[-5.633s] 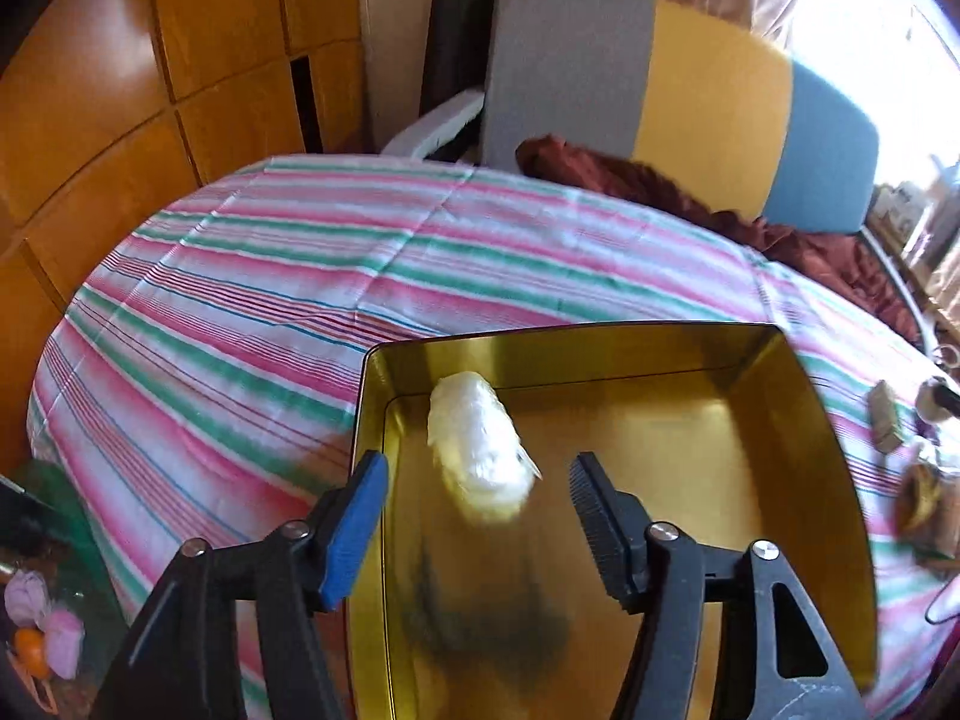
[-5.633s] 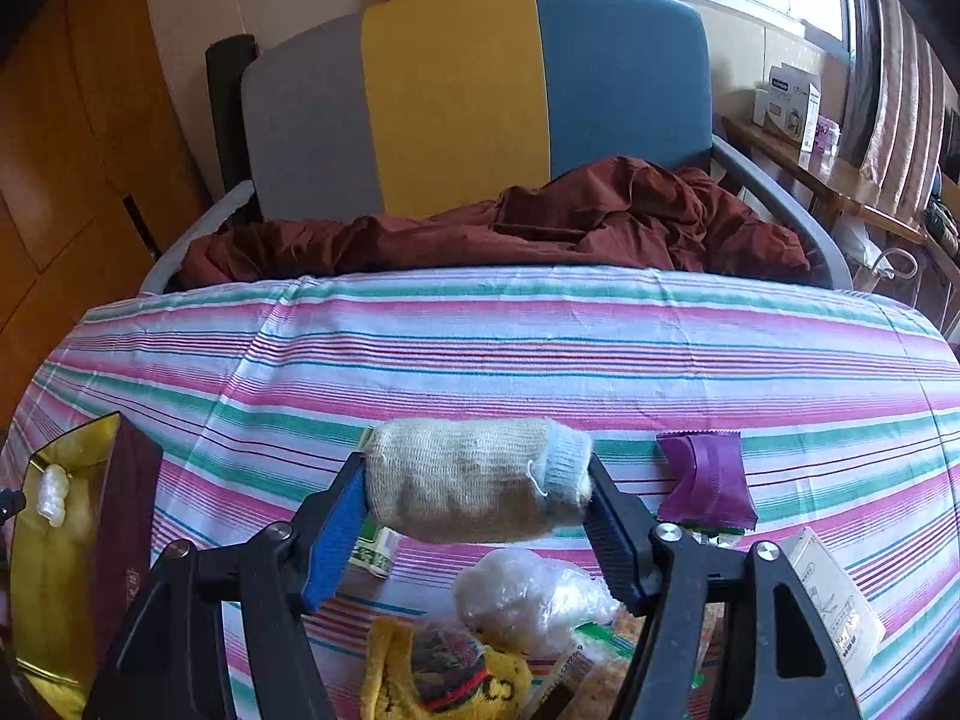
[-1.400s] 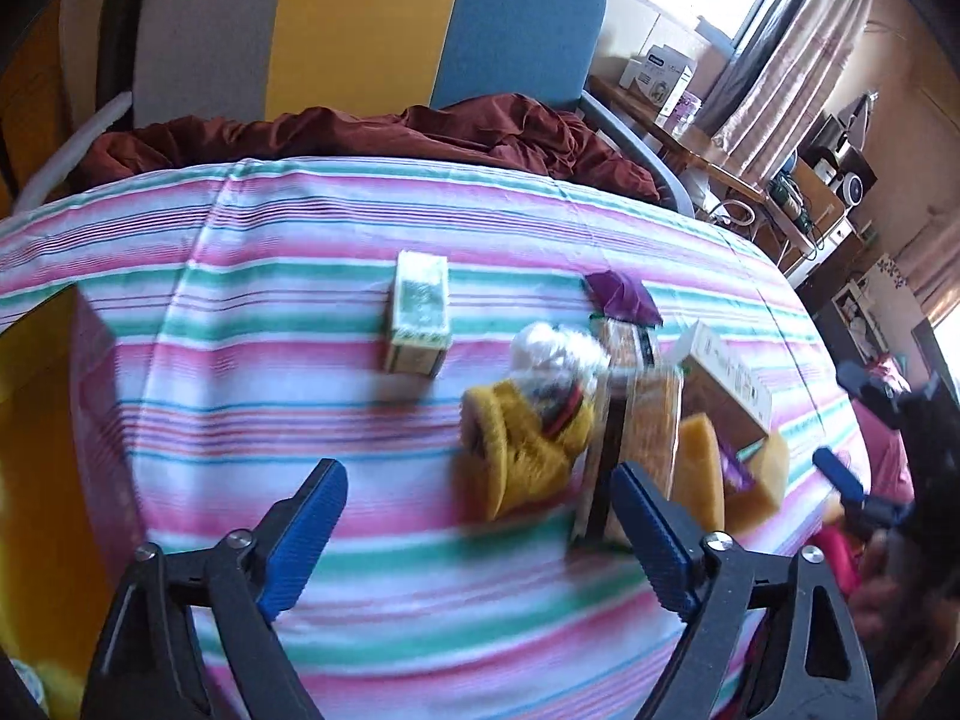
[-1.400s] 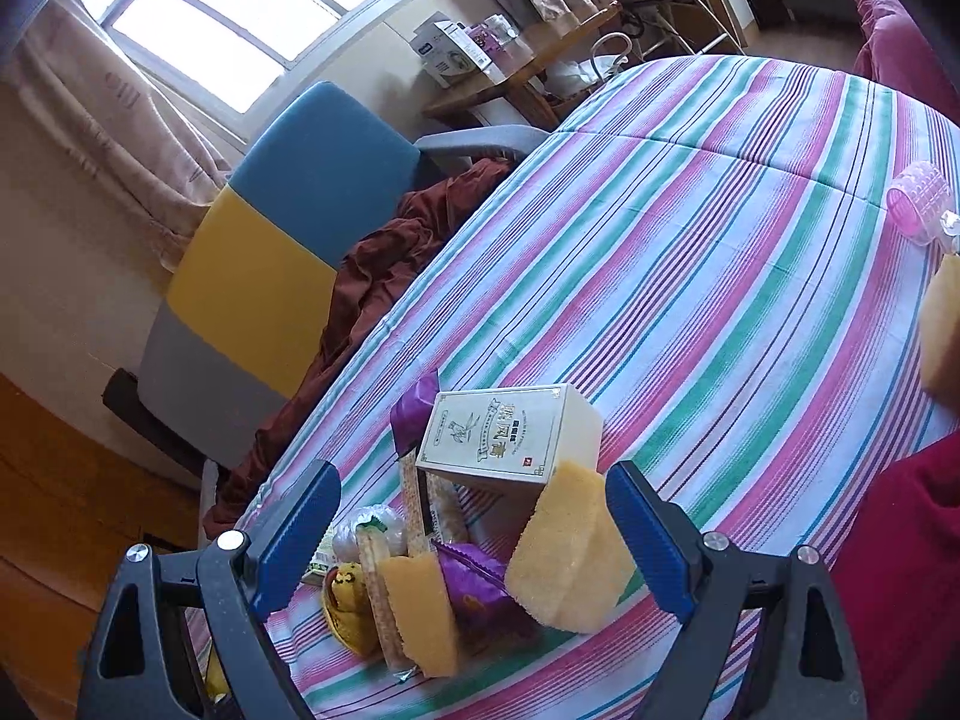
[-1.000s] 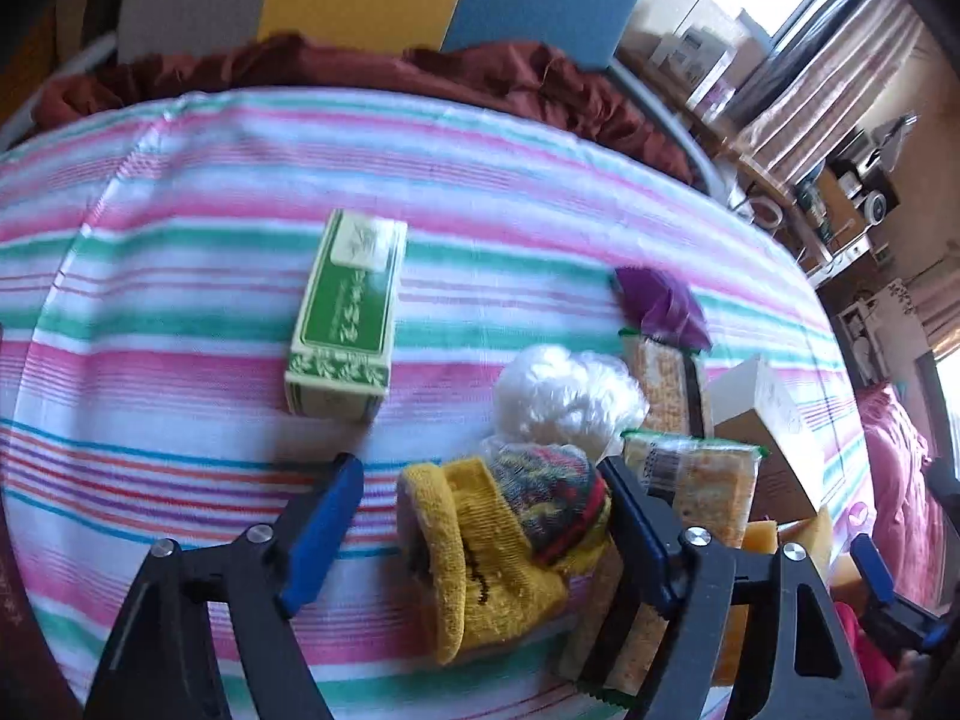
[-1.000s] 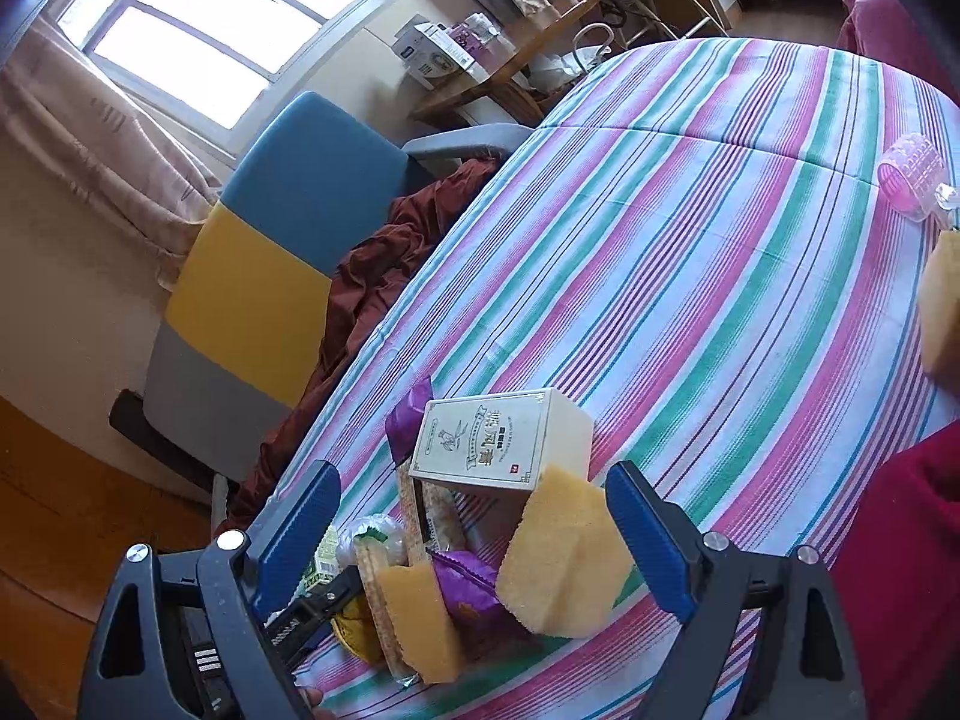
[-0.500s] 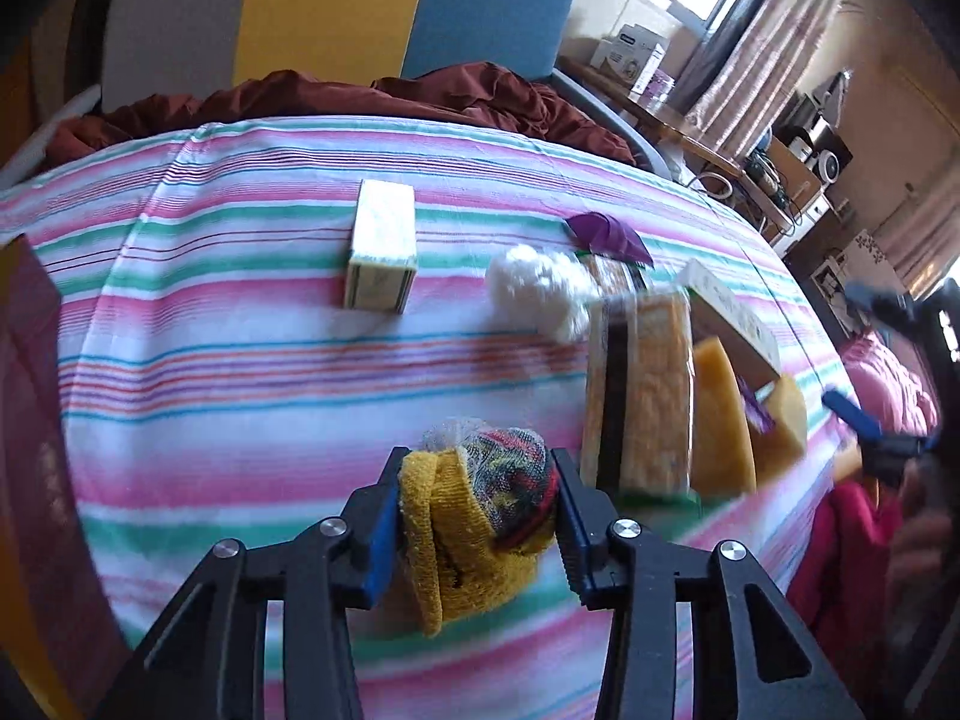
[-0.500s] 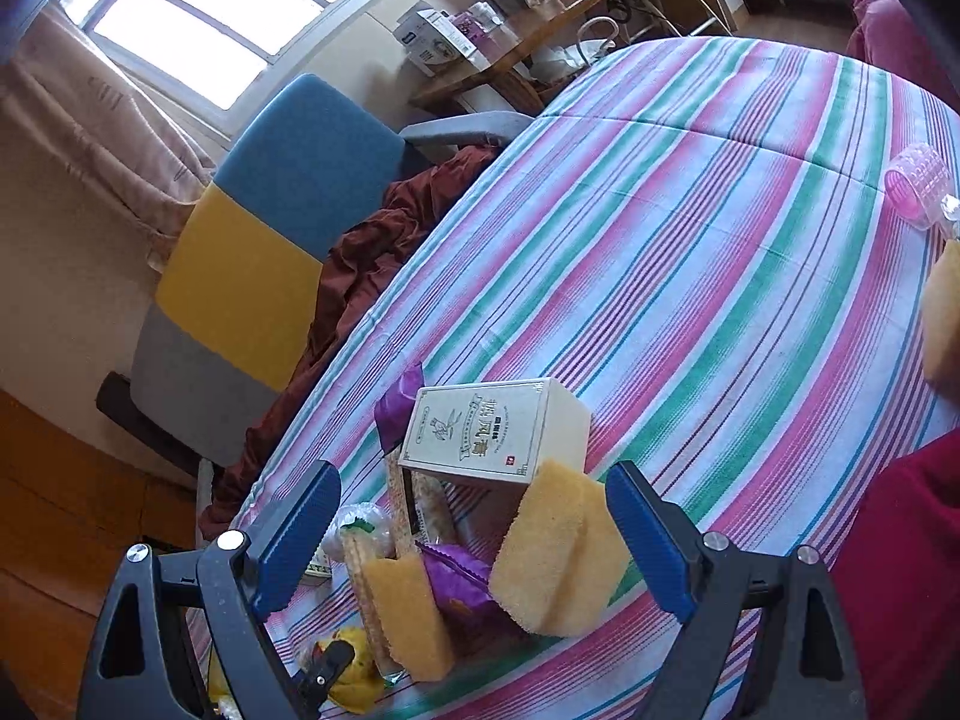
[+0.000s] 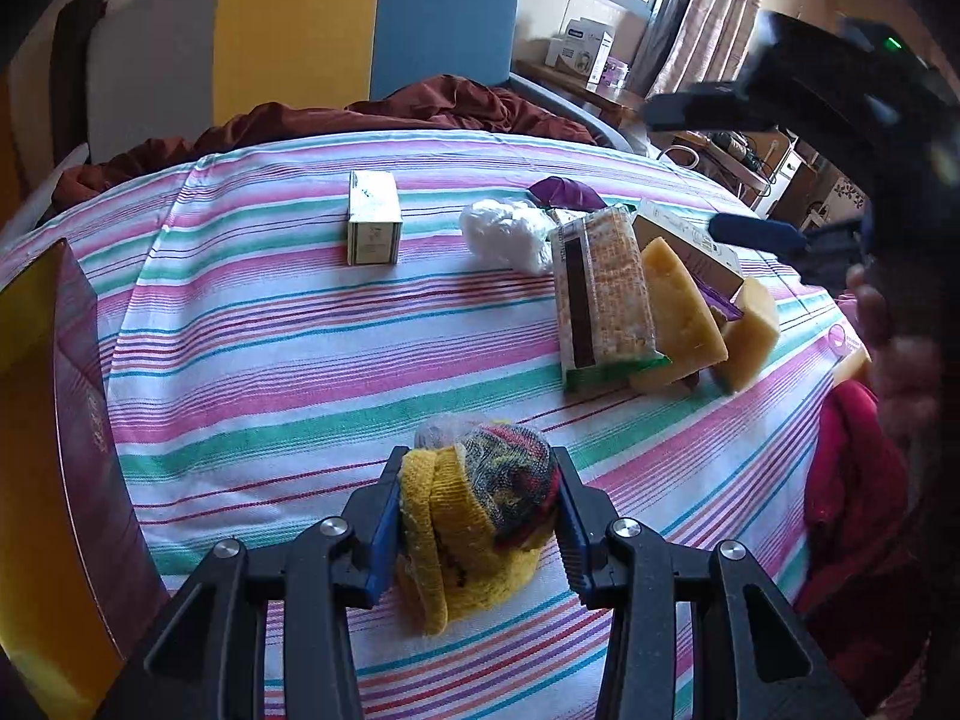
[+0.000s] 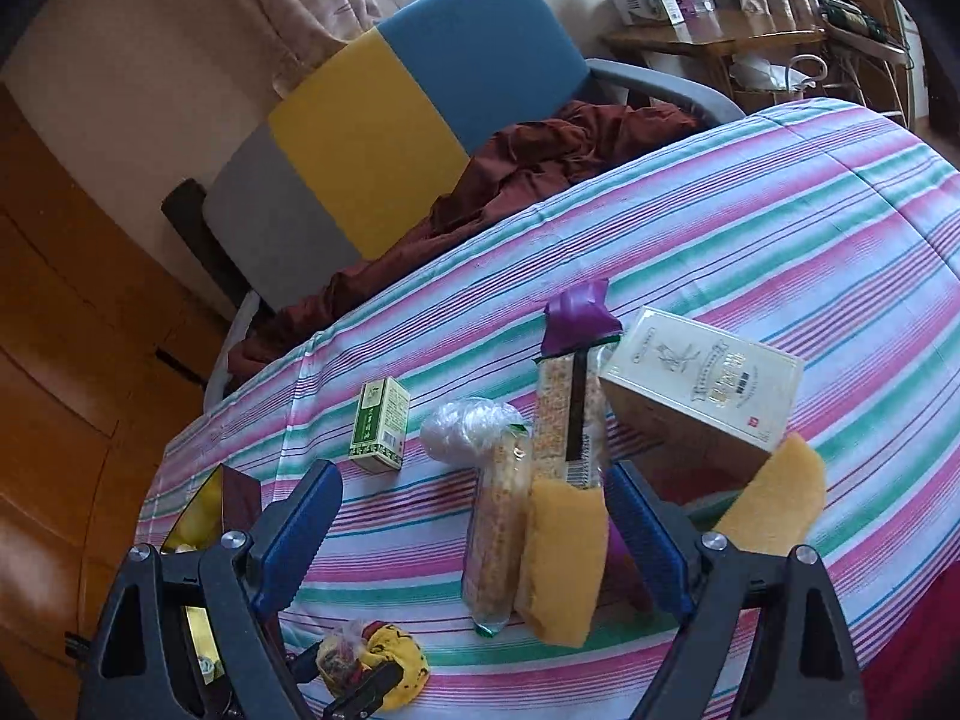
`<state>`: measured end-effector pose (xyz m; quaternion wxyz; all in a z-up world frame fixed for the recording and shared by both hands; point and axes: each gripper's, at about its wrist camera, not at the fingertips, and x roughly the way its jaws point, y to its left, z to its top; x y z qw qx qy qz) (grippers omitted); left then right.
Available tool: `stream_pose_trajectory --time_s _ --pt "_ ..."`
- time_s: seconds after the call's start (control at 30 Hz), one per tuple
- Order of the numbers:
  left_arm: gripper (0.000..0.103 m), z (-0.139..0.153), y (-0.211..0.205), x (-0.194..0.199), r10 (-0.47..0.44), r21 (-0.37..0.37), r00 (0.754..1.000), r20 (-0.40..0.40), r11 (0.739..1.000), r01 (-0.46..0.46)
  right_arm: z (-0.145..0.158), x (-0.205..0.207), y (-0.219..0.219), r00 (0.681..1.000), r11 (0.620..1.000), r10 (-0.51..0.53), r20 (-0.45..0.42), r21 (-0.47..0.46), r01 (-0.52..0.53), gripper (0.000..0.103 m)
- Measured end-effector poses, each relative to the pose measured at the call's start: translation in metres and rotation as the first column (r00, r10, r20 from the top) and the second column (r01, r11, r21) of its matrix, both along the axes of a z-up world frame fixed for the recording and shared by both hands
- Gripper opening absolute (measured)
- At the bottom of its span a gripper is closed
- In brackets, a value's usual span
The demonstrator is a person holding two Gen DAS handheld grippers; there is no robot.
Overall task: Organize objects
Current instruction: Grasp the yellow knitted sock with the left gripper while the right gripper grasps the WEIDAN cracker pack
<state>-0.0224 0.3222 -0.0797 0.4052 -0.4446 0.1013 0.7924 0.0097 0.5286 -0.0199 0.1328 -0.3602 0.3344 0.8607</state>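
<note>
My left gripper (image 9: pixel 477 516) is shut on a rolled yellow sock with a multicoloured middle (image 9: pixel 480 516), held just above the striped cloth; the same sock (image 10: pixel 375 660) shows at the bottom of the right wrist view. My right gripper (image 10: pixel 474 531) stands open over a pile on the right of the table: cracker packs (image 10: pixel 567 414), yellow sponges (image 10: pixel 564 558), a cream box (image 10: pixel 702 384), a purple wrapper (image 10: pixel 579 312). A small green box (image 9: pixel 373 217) and a white plastic bundle (image 9: pixel 507 234) lie farther back. The gold tin (image 9: pixel 36 420) is at the left edge.
A striped cloth (image 9: pixel 288 360) covers the round table. A chair with grey, yellow and blue back (image 9: pixel 300 36) holding a brown cloth (image 9: pixel 420 111) stands behind. A person's hand (image 9: pixel 900 348) holds the right gripper's handle; a red garment (image 9: pixel 852 480) is at the table's near right.
My left gripper closed on the yellow sock and carried it away from the pile toward the near side. The right gripper swung and rolled over the pile, staying open.
</note>
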Motion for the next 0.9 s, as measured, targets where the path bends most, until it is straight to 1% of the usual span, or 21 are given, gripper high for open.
stream_pose_trajectory --time_s 0.1,0.17,0.2,0.27,0.3,0.33,0.4,0.47,0.53,0.6,0.67,0.77,0.83,0.9 --pt "0.045 0.0 -0.001 -0.001 -0.003 0.006 1.0 0.004 1.0 0.003 -0.009 -0.028 -0.001 0.996 0.999 -0.01 0.083 0.045 0.006 0.091" --pt "0.045 0.0 -0.004 0.001 0.0 0.014 1.0 0.007 1.0 0.0 -0.02 -0.043 -0.001 0.992 0.999 0.005 0.127 0.042 -0.01 0.091" --pt "0.045 -0.001 -0.005 0.001 0.0 0.021 1.0 0.005 1.0 0.0 -0.025 -0.048 -0.003 0.991 0.999 0.027 0.128 0.023 -0.03 0.091" --pt "0.046 -0.003 -0.006 0.001 0.004 0.034 1.0 0.009 0.999 -0.004 -0.032 -0.054 -0.01 0.988 0.986 0.143 0.06 -0.093 -0.137 0.09" --pt "0.046 -0.004 -0.007 -0.001 0.01 0.042 1.0 0.019 0.999 -0.011 -0.031 -0.054 -0.013 0.982 0.972 0.188 0.014 -0.143 -0.184 0.087" --pt "0.046 -0.004 -0.007 -0.002 0.015 0.047 0.999 0.028 0.999 -0.016 -0.027 -0.054 -0.016 0.976 0.961 0.215 -0.031 -0.169 -0.217 0.086" --pt "0.047 -0.005 -0.008 -0.003 0.017 0.053 0.999 0.032 0.998 -0.019 -0.024 -0.05 -0.016 0.974 0.959 0.214 -0.069 -0.177 -0.223 0.086" --pt "0.047 -0.006 -0.009 -0.004 0.018 0.058 0.999 0.035 0.998 -0.02 -0.027 -0.047 -0.011 0.977 0.955 0.198 -0.074 -0.21 -0.209 0.086" --pt "0.048 -0.007 -0.01 -0.004 0.021 0.064 0.999 0.039 0.998 -0.024 -0.031 -0.045 -0.007 0.984 0.962 0.174 -0.04 -0.206 -0.179 0.086" --pt "0.049 -0.008 -0.01 -0.004 0.024 0.068 0.999 0.04 0.997 -0.026 -0.034 -0.046 -0.007 0.985 0.964 0.174 -0.009 -0.204 -0.172 0.085" --pt "0.049 -0.008 -0.011 -0.003 0.023 0.07 0.999 0.038 0.997 -0.026 -0.036 -0.052 -0.013 0.979 0.962 0.202 0.01 -0.187 -0.197 0.081" --pt "0.049 -0.007 -0.012 -0.002 0.021 0.072 0.999 0.035 0.997 -0.024 -0.034 -0.058 -0.027 0.967 0.961 0.251 0.044 -0.128 -0.243 0.076" --pt "0.049 -0.007 -0.012 -0.002 0.021 0.074 0.999 0.035 0.997 -0.024 -0.033 -0.061 -0.035 0.954 0.946 0.299 0.023 -0.136 -0.293 0.068" --pt "0.049 -0.007 -0.012 -0.002 0.023 0.075 0.999 0.039 0.997 -0.026 -0.03 -0.064 -0.044 0.938 0.929 0.347 0.005 -0.14 -0.343 0.068"
